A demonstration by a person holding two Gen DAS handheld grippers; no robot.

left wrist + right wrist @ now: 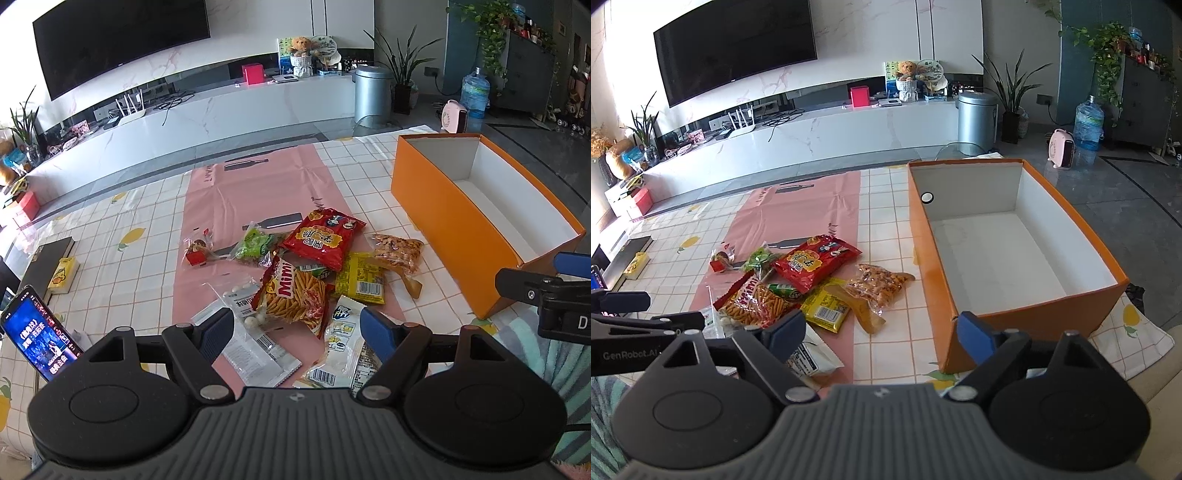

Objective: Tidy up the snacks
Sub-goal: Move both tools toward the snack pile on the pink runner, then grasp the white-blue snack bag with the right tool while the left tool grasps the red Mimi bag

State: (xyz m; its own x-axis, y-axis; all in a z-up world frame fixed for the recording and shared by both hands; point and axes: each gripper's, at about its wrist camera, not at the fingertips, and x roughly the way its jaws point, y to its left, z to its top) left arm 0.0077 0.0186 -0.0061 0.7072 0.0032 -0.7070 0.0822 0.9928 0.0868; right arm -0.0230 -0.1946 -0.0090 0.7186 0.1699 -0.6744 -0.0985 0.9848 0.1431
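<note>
A heap of snack bags lies on the tablecloth: a red bag [323, 236] [816, 260], an orange Mimi stick-snack bag [295, 295] [757, 301], a green bag [255, 245], a yellow packet [364, 278] [825, 308], a clear bag of nuts [397, 251] [882, 284], and white packets [340, 347]. An orange box [443, 206] [931, 273] with a white inside stands at the right, holding nothing. My left gripper [297, 332] hangs open above the near white packets. My right gripper [881, 332] is open over the cloth by the box's near corner, nothing between its fingers.
A phone [38, 336] with a lit screen leans at the near left, beside a yellow carton [62, 275] and a dark book [48, 258]. A pink sheet [258, 192] runs down the checked tablecloth. Beyond the table stand a TV cabinet, a bin and plants.
</note>
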